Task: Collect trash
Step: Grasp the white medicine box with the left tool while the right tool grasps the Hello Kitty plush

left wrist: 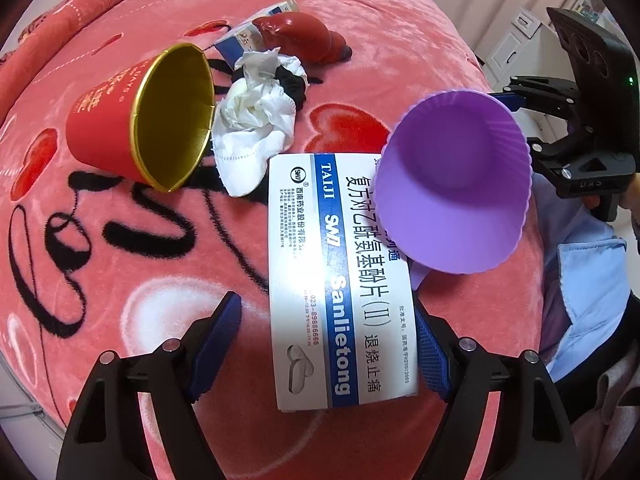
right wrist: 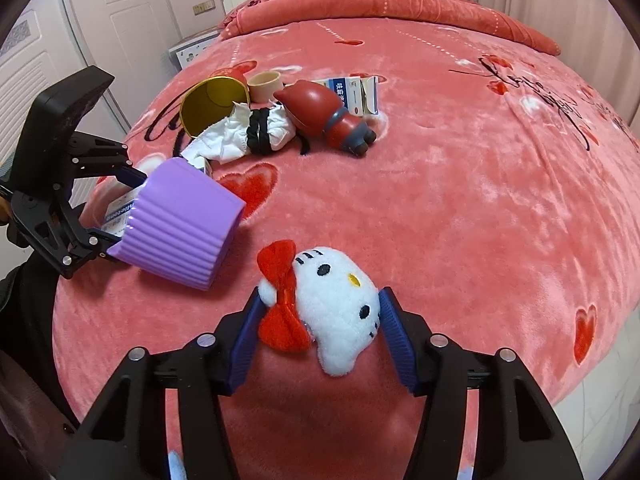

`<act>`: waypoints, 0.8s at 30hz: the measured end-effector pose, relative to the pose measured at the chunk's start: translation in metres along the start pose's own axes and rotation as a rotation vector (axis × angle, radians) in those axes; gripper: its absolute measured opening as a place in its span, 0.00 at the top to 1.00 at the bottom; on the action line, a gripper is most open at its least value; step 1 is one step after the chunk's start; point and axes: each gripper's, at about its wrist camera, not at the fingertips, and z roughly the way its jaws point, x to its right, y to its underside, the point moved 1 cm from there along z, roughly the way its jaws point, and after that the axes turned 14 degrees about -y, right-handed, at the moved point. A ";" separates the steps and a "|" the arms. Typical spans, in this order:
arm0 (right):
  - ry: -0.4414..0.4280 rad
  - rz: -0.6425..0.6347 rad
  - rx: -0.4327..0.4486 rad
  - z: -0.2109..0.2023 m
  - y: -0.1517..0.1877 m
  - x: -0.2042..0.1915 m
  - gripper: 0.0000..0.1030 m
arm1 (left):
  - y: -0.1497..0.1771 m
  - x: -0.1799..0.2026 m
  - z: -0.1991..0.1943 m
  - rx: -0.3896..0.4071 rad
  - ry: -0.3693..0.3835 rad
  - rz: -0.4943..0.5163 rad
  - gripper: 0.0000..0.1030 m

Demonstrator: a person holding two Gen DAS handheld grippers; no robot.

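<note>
A white and blue medicine box (left wrist: pixel 340 280) lies between the fingers of my left gripper (left wrist: pixel 328 340), whose jaws stand wide and do not squeeze it; it also shows in the right wrist view (right wrist: pixel 120 214). A purple ribbed cup (left wrist: pixel 452 184) lies tipped on its side, mouth toward the left gripper, also in the right wrist view (right wrist: pixel 180 224). My right gripper (right wrist: pixel 320 328) is shut on a white plush cat head with a red bow (right wrist: pixel 332 308). A crumpled white tissue (left wrist: pixel 256 124) and a red paper cup with gold lining (left wrist: pixel 160 120) lie farther back.
All sits on a pink heart-patterned bed blanket (right wrist: pixel 440 200). A red toy figure (right wrist: pixel 328 116), a second medicine box (right wrist: pixel 356 92), a black hair tie (right wrist: pixel 258 132) and a beige tape roll (right wrist: pixel 264 84) lie beyond. A white wardrobe (right wrist: pixel 120 20) stands at left.
</note>
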 end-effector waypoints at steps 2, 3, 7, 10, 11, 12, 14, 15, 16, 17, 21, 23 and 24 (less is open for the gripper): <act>0.006 -0.006 -0.011 0.003 -0.001 0.001 0.49 | -0.002 -0.001 0.002 0.001 0.006 -0.003 0.23; 0.009 -0.008 -0.014 0.005 -0.001 0.002 0.49 | -0.004 -0.001 0.004 0.002 0.008 -0.007 0.23; 0.012 -0.005 -0.008 0.004 -0.001 0.003 0.53 | -0.004 -0.003 0.004 0.009 -0.001 -0.014 0.32; 0.017 -0.005 0.005 -0.001 -0.001 0.000 0.55 | -0.007 -0.005 0.001 0.014 -0.001 -0.038 0.43; 0.018 -0.006 0.010 -0.004 -0.001 -0.002 0.55 | -0.007 -0.006 -0.001 0.013 0.006 -0.045 0.43; 0.017 -0.005 0.013 -0.005 0.000 -0.003 0.55 | -0.006 -0.007 -0.002 0.011 0.005 -0.045 0.43; 0.016 -0.007 0.019 -0.011 0.002 -0.008 0.56 | -0.004 -0.006 -0.005 0.012 -0.006 -0.037 0.43; 0.016 -0.008 0.024 -0.014 0.003 -0.011 0.56 | -0.002 -0.005 -0.007 0.014 -0.012 -0.033 0.43; 0.014 -0.007 0.030 -0.018 0.004 -0.014 0.56 | -0.003 -0.002 -0.009 0.016 -0.015 -0.034 0.43; 0.014 -0.007 0.036 -0.021 0.005 -0.016 0.56 | -0.003 -0.002 -0.012 0.019 -0.016 -0.038 0.43; 0.010 -0.009 0.060 -0.038 0.010 -0.029 0.56 | 0.006 0.000 -0.026 0.030 -0.027 -0.045 0.43; 0.003 -0.010 0.070 -0.045 0.012 -0.036 0.56 | 0.012 0.002 -0.038 0.045 -0.034 -0.044 0.43; 0.000 -0.013 0.072 -0.048 0.013 -0.040 0.56 | 0.015 0.003 -0.042 0.050 -0.035 -0.044 0.43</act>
